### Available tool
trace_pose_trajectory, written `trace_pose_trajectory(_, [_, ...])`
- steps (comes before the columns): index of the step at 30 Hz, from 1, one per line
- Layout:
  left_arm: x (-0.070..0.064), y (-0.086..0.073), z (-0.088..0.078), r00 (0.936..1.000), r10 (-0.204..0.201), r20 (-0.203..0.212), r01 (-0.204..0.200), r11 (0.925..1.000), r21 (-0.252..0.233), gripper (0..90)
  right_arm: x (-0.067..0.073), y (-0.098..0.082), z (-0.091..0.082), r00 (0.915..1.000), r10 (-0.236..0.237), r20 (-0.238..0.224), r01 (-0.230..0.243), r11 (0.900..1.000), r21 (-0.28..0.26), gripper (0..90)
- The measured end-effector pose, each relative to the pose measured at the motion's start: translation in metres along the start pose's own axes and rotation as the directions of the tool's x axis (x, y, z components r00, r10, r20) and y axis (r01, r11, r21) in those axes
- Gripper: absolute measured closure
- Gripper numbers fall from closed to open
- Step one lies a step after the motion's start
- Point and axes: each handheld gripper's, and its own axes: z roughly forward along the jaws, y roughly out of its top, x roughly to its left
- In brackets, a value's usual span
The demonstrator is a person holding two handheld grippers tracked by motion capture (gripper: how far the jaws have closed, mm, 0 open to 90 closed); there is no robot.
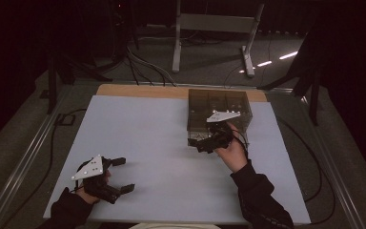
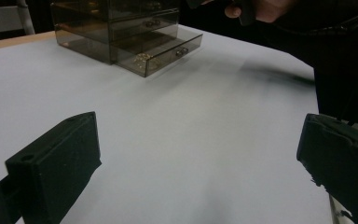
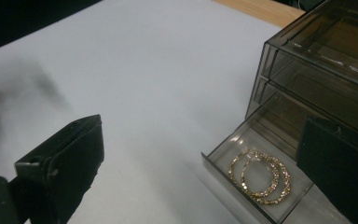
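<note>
Dark floor with cables and a metal stand surrounds a bench [image 1: 138, 143] covered by a pale sheet. At about one o'clock on it stands a smoky clear drawer box [image 1: 219, 107], its bottom drawer [image 3: 256, 182] pulled out. Two gold hoop earrings [image 3: 260, 176] lie flat in that drawer, overlapping each other.

The right tool [image 1: 208, 142] hangs just in front of the open drawer, its jaws spread wide with nothing between them. The left tool [image 1: 119, 175] rests at about seven o'clock, well apart from the box, jaws likewise apart and empty.

Judging by this, the earrings are already put away and the drawer is what remains: it probably needs pushing shut, a step not yet done.

Through the tinted walls the upper drawers are hard to read; whether they hold anything cannot be told. In the right gripper view one jaw covers the drawer's near corner, and the box is cut off at the edge.
</note>
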Motion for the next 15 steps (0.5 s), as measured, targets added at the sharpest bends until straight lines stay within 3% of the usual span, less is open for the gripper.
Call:
trace_pose_trajectory(8, [-0.001,0.000,0.001,1.0000,0.003,0.001,-0.003,1.0000,0.003,0.4,0.003,-0.005,-0.014,0.9997,0.004,-0.026,-0.005,0.999,-0.037,1.2])
trace_pose_trajectory(15, [-0.001,0.000,0.003,1.0000,0.002,0.006,-0.002,1.0000,0.009,0.4,0.006,-0.018,-0.023,0.9999,-0.007,-0.010,0.006,0.999,-0.038,1.2])
